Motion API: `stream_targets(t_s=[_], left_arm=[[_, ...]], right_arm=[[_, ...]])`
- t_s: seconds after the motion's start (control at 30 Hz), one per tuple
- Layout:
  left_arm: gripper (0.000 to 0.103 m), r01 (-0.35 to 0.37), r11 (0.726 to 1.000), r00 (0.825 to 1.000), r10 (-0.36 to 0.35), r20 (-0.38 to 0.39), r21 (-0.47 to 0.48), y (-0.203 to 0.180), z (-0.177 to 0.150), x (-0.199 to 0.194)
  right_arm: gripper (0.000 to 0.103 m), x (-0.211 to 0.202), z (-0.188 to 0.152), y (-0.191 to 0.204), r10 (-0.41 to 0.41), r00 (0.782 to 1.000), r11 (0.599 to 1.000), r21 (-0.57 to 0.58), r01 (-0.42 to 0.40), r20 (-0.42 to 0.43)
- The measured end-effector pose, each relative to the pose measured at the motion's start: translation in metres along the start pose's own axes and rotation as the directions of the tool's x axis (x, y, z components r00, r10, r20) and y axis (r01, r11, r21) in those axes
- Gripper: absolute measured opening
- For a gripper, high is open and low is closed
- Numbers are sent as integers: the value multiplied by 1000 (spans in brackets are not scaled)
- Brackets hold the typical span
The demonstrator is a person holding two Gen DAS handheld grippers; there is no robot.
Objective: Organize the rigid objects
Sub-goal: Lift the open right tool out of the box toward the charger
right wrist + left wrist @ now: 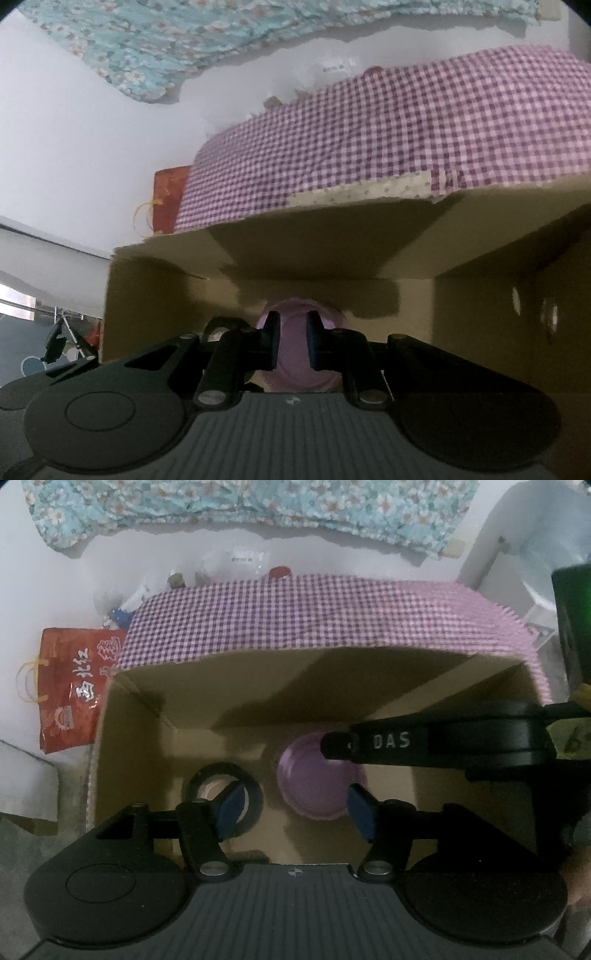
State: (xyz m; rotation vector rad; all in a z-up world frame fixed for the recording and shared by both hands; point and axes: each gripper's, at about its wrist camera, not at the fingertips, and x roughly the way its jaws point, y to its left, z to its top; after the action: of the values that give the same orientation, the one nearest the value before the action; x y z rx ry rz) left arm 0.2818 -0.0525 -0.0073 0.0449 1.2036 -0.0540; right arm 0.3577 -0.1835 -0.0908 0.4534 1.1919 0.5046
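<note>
Purple bowl [314, 779] upright on cardboard box [136, 738] floor, black tape roll [225, 794] lying flat beside it

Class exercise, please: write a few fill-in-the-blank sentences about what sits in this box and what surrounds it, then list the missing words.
1. The purple bowl sits inside a ____ box.
2. Beside the bowl lies a black roll of ____.
3. The cloth draped behind the box has a purple ____ pattern.
4. Left of the box stands a ____ gift bag.

Missing words: cardboard; tape; checked; red
</note>
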Motion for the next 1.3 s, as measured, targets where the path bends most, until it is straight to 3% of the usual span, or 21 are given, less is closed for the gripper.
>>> stream_targets(t_s=[0.2, 0.37, 0.53, 0.67, 0.8, 0.97, 1.13, 1.3], left_arm=[[67, 68, 998, 995, -67, 74, -11, 6, -13, -43], [67, 94, 994, 979, -82, 185, -53, 15, -40, -88], [67, 132, 991, 954, -118, 275, -34, 17, -86, -126], [68, 139, 990, 941, -130, 312, -8, 8, -130, -137], [68, 115, 993, 945, -117, 305, 24, -4, -170, -127], [68, 94, 989, 944, -124, 307, 112, -29, -207, -108], [68, 49, 982, 942, -107, 317, 184, -53, -230, -83], [65, 10, 977, 937, -84, 339, 214, -66, -232, -60]], right_arm=[[18, -47, -11, 0, 83, 993, 996, 12, -84, 83], [19, -99, -37, 4, 154, 977, 988, -25, -152, 145], [21, -158, -95, 4, 190, 958, 981, -88, -175, 217], [32, -182, -149, -1, 173, 954, 985, -71, -160, 245], [33, -181, -202, -6, 118, 964, 993, -24, -116, 239], [33, -163, -237, -21, 102, 971, 990, 78, -121, 215], [33, -148, -244, -29, 70, 973, 987, 125, -99, 218], [33, -132, -234, -29, 38, 980, 990, 126, -63, 196]])
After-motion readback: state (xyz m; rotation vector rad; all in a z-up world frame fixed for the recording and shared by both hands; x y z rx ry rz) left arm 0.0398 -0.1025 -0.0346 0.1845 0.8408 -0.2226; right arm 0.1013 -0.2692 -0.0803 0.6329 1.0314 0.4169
